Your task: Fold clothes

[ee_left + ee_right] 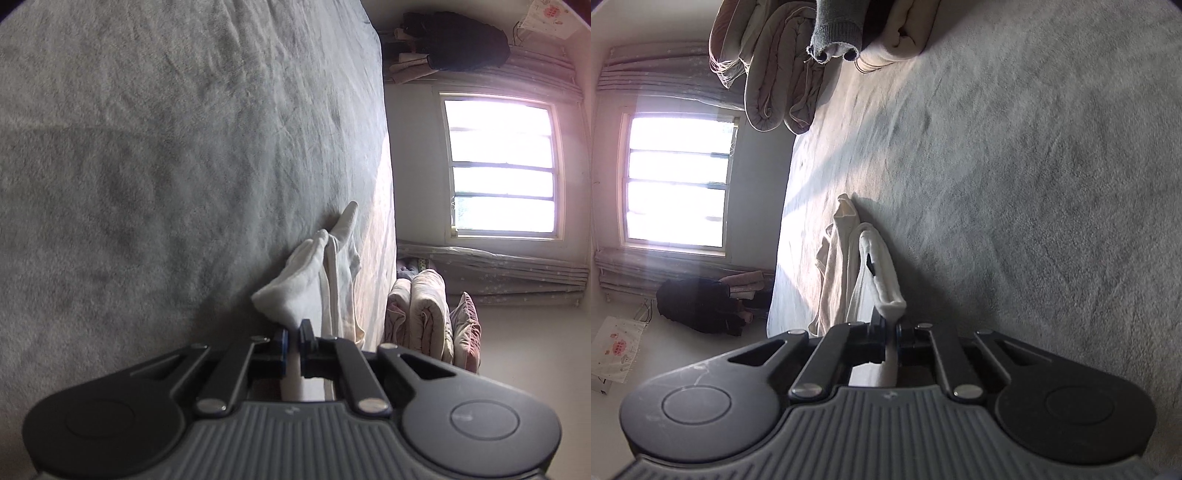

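Note:
A white garment (325, 273) lies bunched on the grey bed cover (166, 147), stretching away from the fingers. My left gripper (293, 332) is shut on its near edge, the cloth pinched between the blue pads and running back under the jaws. In the right wrist view the same white garment (849, 266) lies in folds on the bed cover (1034, 184). My right gripper (892, 328) is shut on a thick folded edge of it that sticks up above the jaws. Both views are rolled sideways.
Rolled quilts and folded blankets (775, 74) are stacked at one end of the bed, also the quilts (428, 314). A bright window (506, 170) with curtains stands past the bed edge. A dark bag (698, 302) lies on the floor by the wall.

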Demonstrator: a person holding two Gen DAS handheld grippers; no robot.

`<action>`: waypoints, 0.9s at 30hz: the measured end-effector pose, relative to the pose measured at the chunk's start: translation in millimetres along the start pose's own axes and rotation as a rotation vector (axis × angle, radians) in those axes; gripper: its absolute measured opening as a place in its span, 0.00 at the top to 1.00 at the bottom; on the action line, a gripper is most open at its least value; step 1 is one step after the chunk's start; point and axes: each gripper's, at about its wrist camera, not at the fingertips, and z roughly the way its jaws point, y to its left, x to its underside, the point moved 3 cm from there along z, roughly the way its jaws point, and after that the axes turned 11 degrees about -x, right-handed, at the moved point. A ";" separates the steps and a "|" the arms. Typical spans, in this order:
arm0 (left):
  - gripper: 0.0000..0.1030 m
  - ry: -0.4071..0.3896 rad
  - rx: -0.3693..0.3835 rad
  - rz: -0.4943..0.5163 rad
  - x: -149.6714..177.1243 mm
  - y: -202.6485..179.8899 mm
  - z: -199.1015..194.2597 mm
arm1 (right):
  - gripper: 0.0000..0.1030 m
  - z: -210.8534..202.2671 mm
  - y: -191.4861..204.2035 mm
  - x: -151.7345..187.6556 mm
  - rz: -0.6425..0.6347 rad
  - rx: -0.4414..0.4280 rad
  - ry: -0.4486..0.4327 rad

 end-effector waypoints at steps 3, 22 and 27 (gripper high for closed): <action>0.95 -0.006 -0.032 -0.027 3.0 6.8 1.4 | 0.93 -0.9 0.2 0.3 0.006 0.022 -0.014; 0.88 0.001 -0.040 0.111 2.4 48.1 -54.0 | 0.88 -66.9 -25.7 -11.0 0.082 -0.016 0.010; 0.60 0.038 -0.033 0.233 -8.0 35.9 -45.3 | 0.74 -53.6 -33.0 -13.8 0.074 -0.010 0.054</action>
